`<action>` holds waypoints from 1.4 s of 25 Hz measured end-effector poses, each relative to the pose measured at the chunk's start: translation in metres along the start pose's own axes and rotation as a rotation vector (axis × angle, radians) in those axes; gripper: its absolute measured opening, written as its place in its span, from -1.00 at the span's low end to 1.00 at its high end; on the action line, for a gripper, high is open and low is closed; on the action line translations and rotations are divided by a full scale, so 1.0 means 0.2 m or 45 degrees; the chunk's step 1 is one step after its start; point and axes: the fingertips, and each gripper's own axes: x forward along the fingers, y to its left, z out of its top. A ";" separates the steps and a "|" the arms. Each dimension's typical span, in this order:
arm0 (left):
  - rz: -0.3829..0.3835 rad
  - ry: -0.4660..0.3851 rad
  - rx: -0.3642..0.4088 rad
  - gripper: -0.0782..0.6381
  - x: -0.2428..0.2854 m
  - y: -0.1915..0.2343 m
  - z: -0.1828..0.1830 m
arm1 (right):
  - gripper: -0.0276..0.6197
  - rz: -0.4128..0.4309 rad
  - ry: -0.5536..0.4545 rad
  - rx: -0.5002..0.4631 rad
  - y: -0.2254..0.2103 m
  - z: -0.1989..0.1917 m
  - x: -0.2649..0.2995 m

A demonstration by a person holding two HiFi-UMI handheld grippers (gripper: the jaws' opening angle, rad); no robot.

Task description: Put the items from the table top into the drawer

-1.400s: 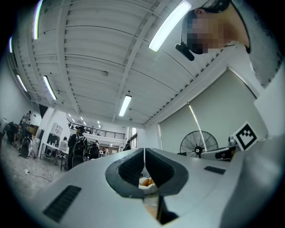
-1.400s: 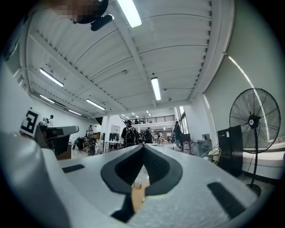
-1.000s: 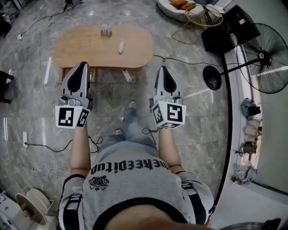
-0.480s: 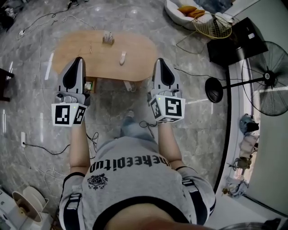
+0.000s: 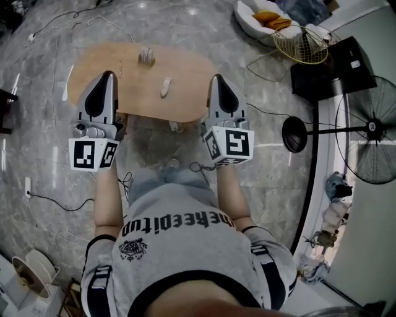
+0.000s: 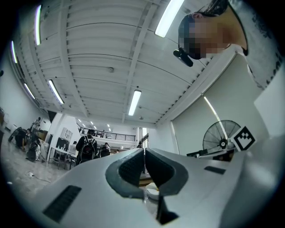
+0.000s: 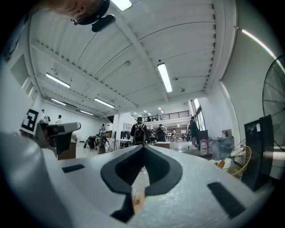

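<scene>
In the head view a low oval wooden table (image 5: 185,99) lies ahead of me on the stone floor. On it stand a small clear holder (image 5: 146,57) with upright items and a pale elongated item (image 5: 166,86) near the middle. My left gripper (image 5: 103,79) reaches over the table's near left edge, jaws together, nothing between them. My right gripper (image 5: 216,82) is over the near right edge, also shut and empty. Both gripper views point slightly upward at the ceiling; the left gripper (image 6: 144,153) and right gripper (image 7: 143,149) each show tips touching. The drawer is hidden below the tabletop.
A standing fan (image 5: 365,127) and a black box (image 5: 328,59) stand at the right, with a wire basket (image 5: 301,42) and a white cushion bed (image 5: 266,18) behind. Cables (image 5: 55,204) trail over the floor at the left. People stand far off in the hall (image 7: 139,131).
I have walked forward: the table has come nearer, and both grippers, earlier short of its near edge, now reach over it. Both stay shut.
</scene>
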 end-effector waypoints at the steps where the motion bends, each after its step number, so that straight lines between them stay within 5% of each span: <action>1: -0.001 0.006 0.002 -0.75 0.03 0.00 -0.02 | -0.91 0.005 0.008 0.007 -0.02 -0.02 0.03; 12: 0.002 0.071 -0.024 -0.75 0.27 0.20 -0.23 | -0.91 0.013 0.091 0.054 -0.05 -0.21 0.35; 25: -0.207 0.082 -0.084 -0.75 0.75 0.55 -0.44 | -0.91 -0.156 0.144 0.073 -0.06 -0.34 0.85; 35: -0.348 0.148 -0.146 -0.75 1.01 0.76 -0.72 | -0.91 -0.250 0.293 0.139 0.00 -0.64 1.13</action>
